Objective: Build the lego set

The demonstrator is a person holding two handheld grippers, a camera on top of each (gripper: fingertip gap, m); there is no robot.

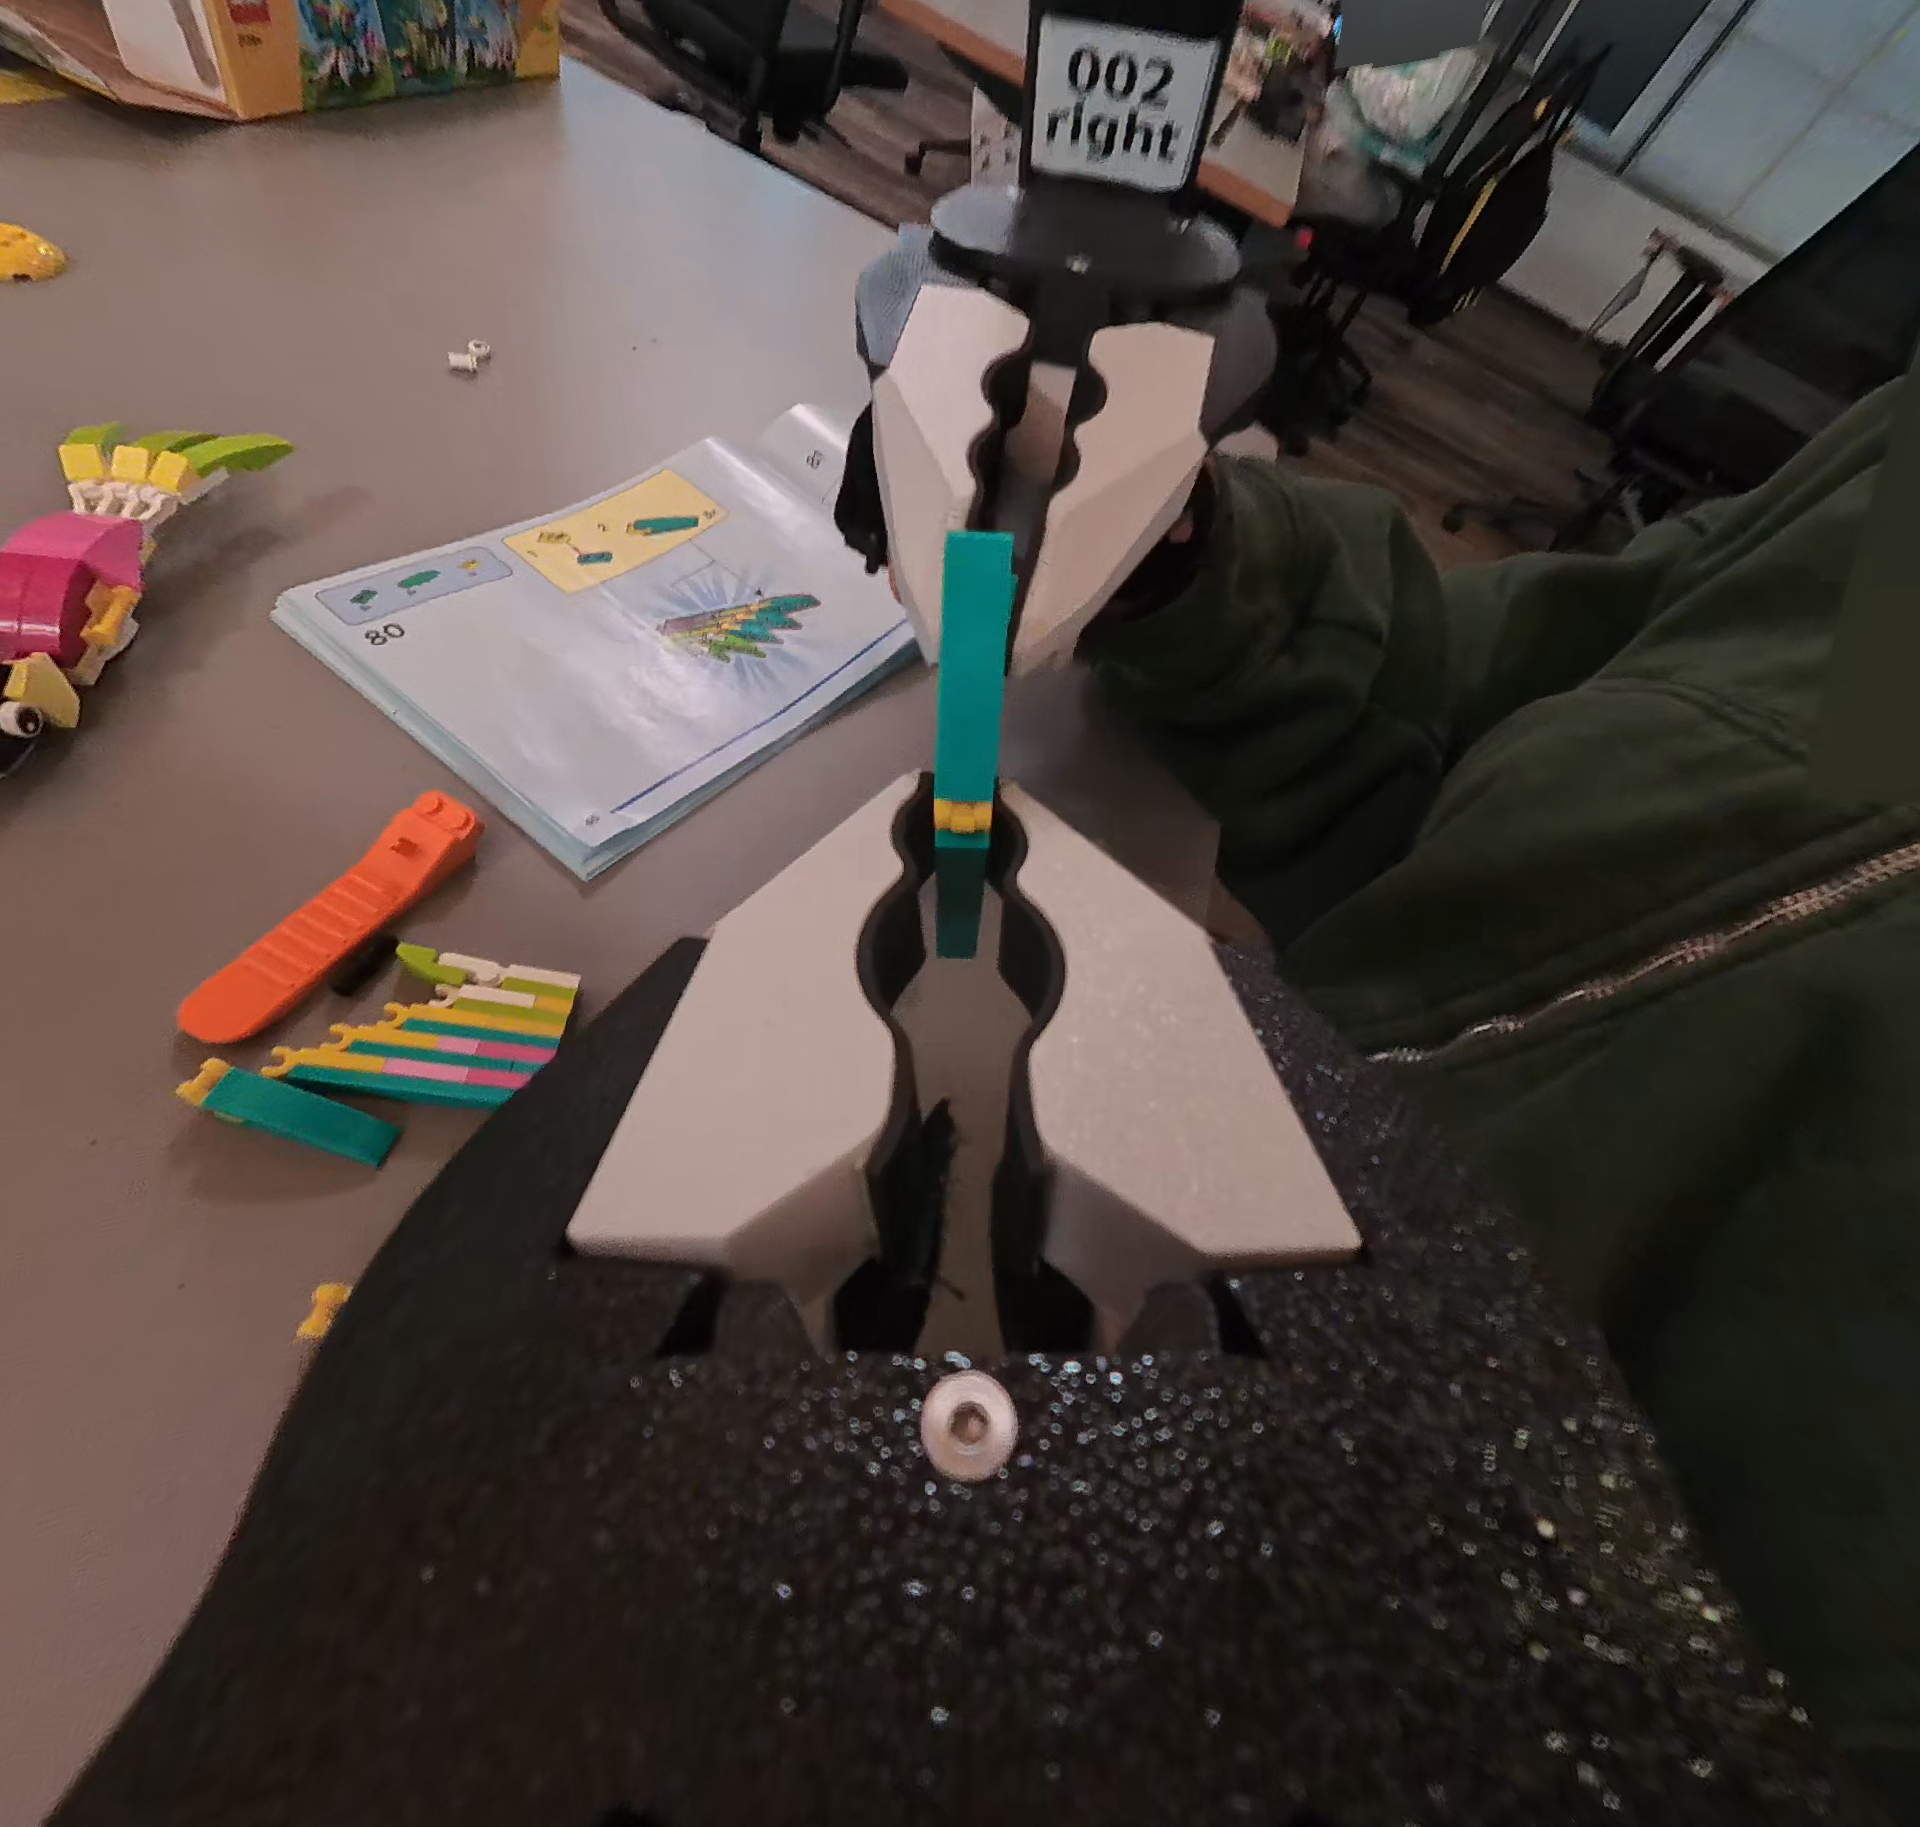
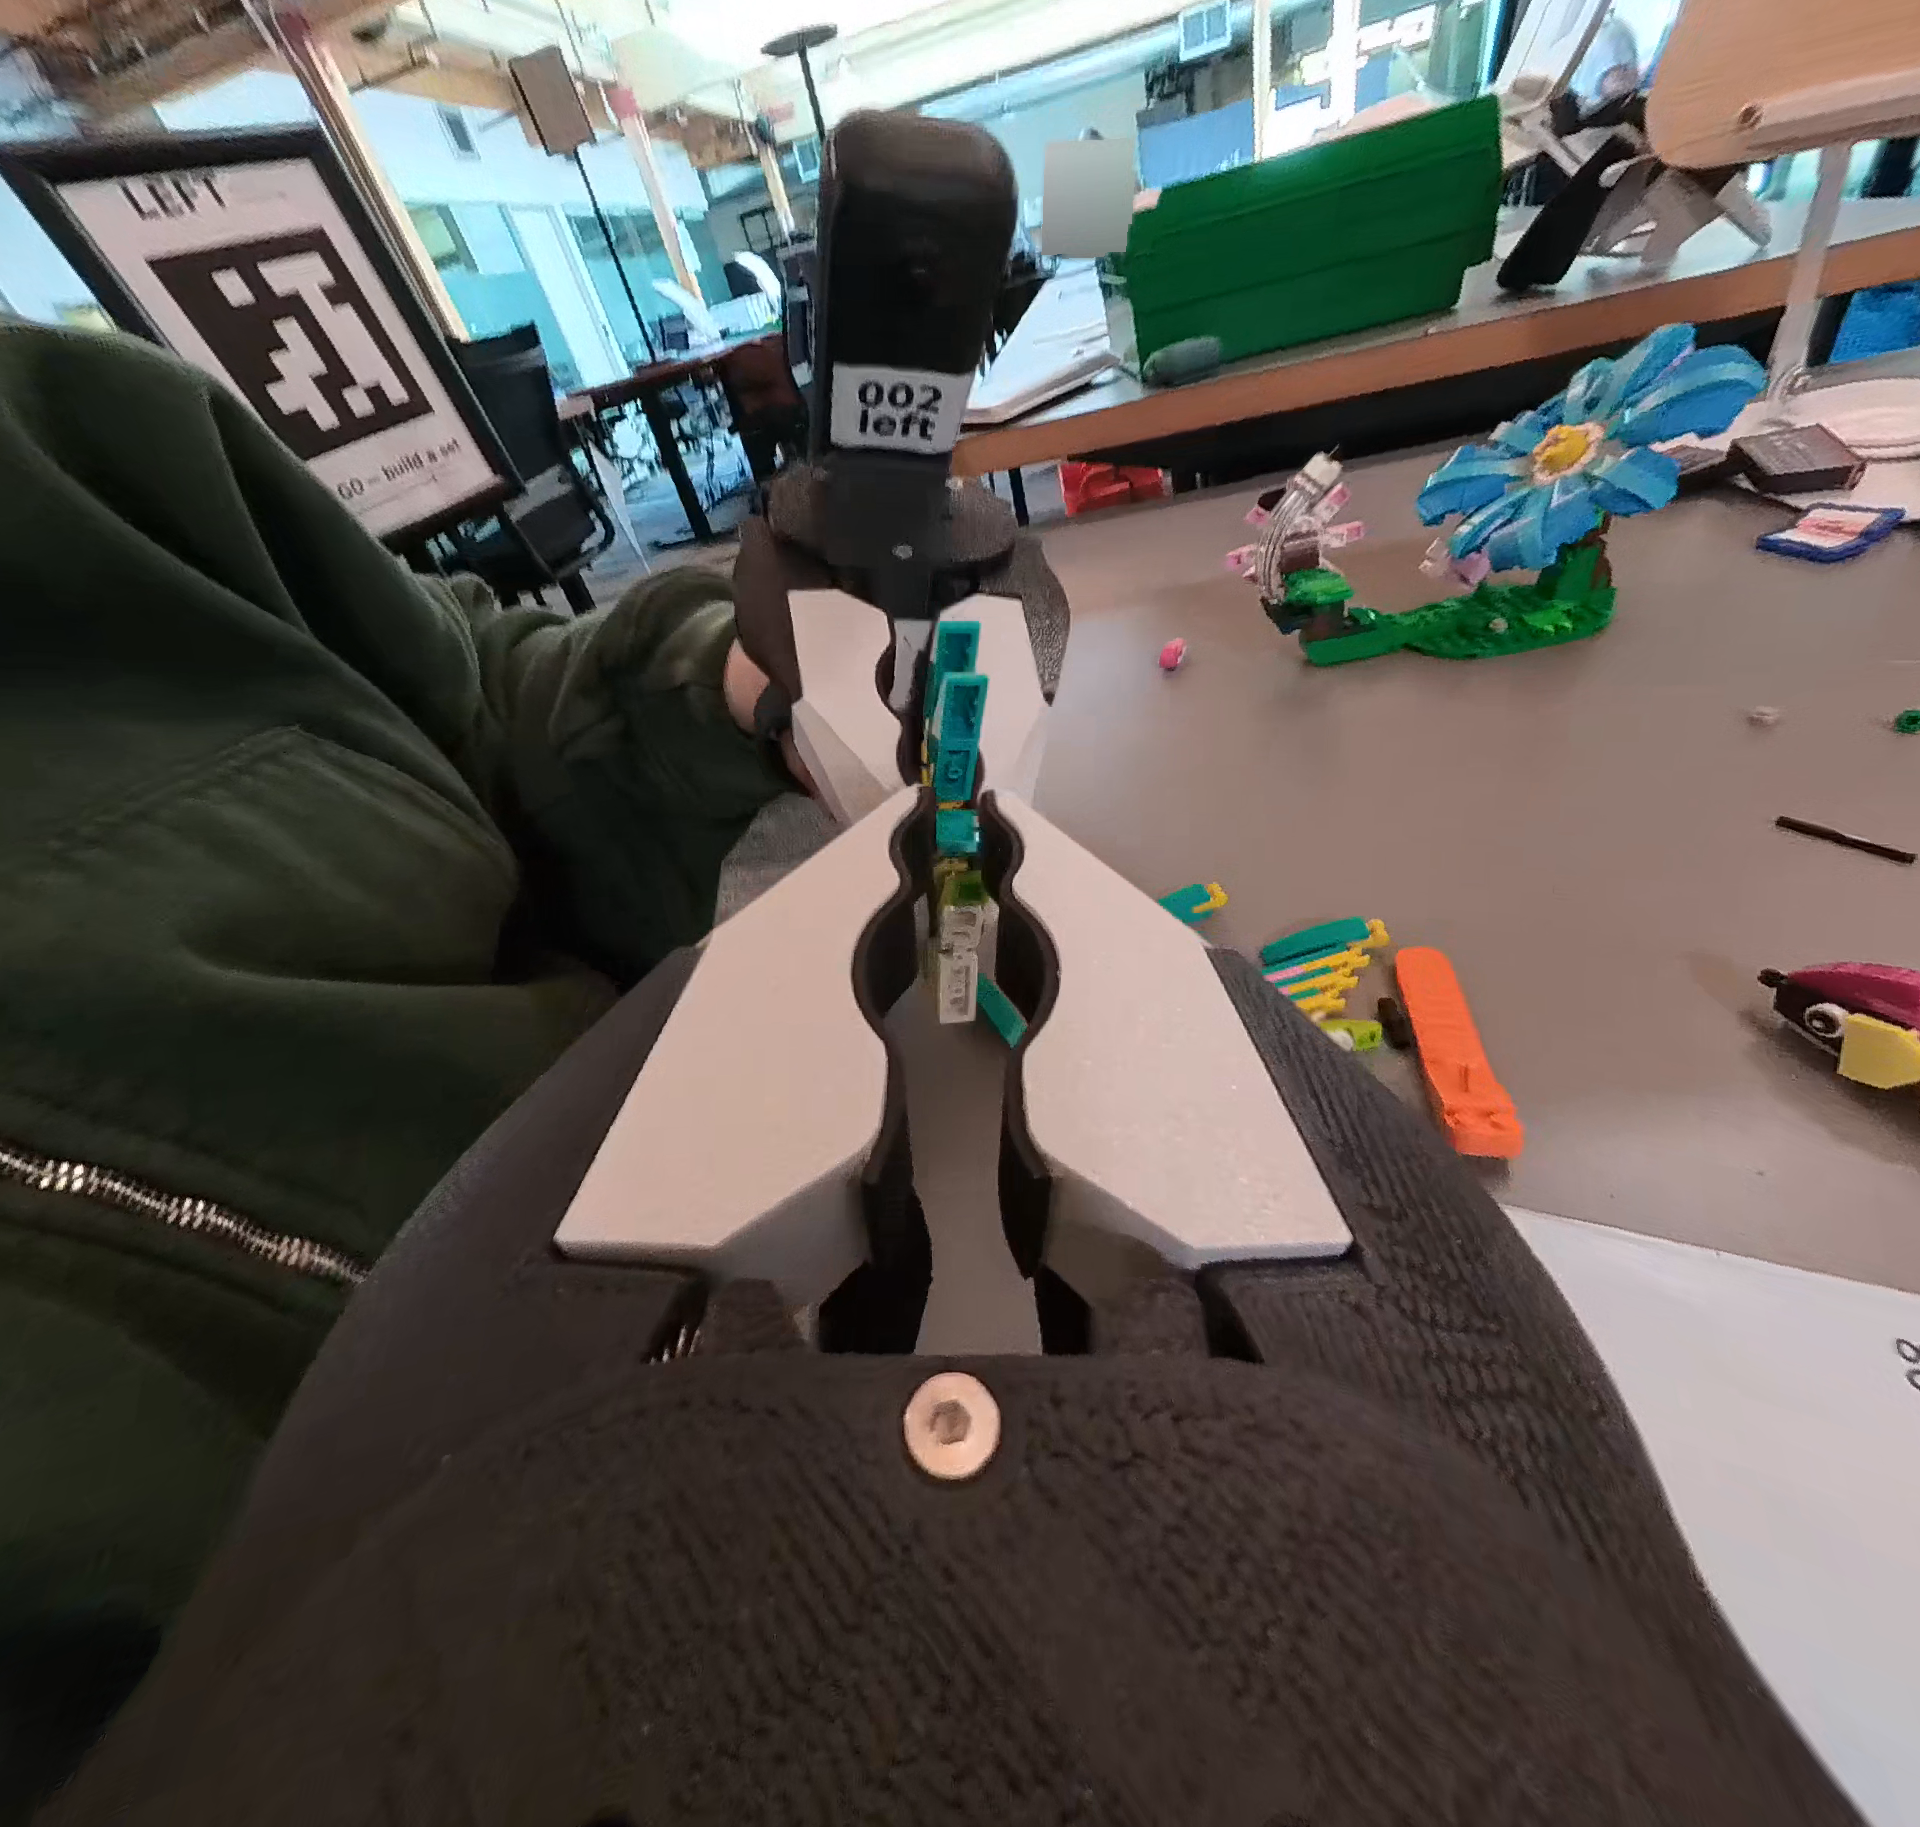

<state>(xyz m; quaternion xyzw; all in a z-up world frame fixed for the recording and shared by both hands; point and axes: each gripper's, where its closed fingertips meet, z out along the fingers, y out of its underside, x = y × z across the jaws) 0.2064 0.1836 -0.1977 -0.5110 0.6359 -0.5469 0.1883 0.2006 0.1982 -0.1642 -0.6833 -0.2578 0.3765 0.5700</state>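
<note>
I hold the teal feather strip [image 1: 971, 738] above the table [image 1: 520, 250], left tongs [image 1: 961, 821] clamped on its hinge end, right tongs [image 2: 951, 821] on the other, so I should press squarely without twisting.

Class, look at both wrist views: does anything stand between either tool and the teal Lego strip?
Nothing visible does. The left tool and the right tool each already grip an end of the teal Lego strip, held above the table.
</note>
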